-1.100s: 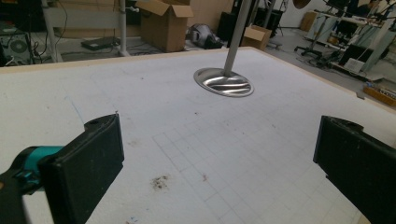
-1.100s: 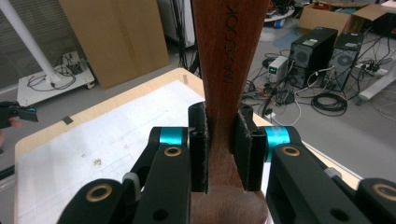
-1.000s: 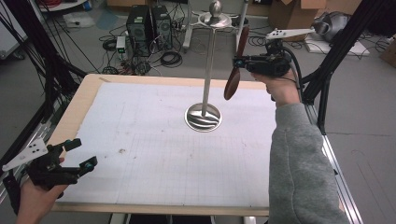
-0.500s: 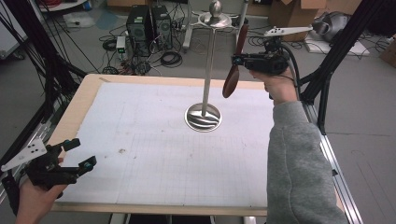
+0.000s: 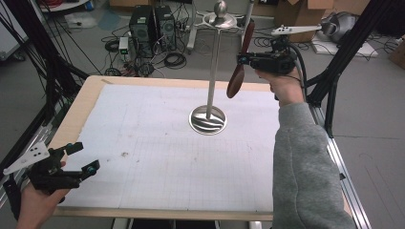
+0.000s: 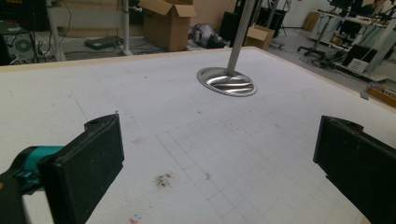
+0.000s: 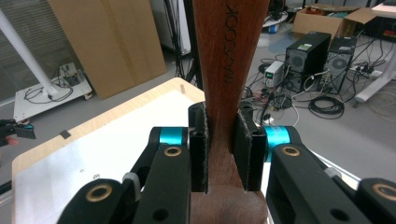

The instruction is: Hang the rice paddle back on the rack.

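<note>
1. Up high: right gripper (image 5: 244, 59) holding wooden spoon (image 5: 240, 62) in the air beside metal stand (image 5: 212, 67) on bench (image 5: 86, 102).
2. Left gripper (image 6: 215, 163) wide open, holding nothing, low over bench.
3. Clamped tight on spoon handle. Next, probably: hang spoon on stand top, carefully.

sleeve (image 5: 305, 167): grey knit | hand-held gripper (image 7: 223, 154): black jaws, teal collars, brass screws, grey plate
</note>
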`<state>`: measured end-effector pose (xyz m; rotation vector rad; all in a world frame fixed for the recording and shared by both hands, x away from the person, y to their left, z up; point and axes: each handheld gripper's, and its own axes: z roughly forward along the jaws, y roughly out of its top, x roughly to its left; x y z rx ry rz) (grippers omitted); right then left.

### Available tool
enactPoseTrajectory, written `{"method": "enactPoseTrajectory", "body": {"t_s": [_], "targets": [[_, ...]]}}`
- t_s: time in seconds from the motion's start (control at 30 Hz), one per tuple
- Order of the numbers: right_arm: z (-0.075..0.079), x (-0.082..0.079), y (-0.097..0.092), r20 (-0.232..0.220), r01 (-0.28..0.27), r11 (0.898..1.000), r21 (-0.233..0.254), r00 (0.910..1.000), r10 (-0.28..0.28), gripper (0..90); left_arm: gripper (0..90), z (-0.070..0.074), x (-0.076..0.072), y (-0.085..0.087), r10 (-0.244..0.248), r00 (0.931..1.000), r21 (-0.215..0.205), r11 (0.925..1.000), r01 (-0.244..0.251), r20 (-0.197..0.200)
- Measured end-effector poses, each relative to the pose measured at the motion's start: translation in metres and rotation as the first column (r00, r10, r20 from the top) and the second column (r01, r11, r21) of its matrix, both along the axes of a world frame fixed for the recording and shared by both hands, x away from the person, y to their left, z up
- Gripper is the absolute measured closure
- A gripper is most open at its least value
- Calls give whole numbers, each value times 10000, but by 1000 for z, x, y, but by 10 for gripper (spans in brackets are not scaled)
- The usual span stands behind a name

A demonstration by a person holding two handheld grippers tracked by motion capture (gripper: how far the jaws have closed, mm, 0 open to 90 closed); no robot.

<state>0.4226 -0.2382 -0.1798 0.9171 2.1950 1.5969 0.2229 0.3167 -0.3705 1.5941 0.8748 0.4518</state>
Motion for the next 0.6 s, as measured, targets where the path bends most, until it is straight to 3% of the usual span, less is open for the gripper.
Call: {"method": "enactPoseTrajectory", "body": {"t_s": [0.6], "targets": [[-1,3,9,-65,-44,10000,-39,10000,43,776,22,0,-1,-2,-62,10000,21,10000,62,-30]]}}
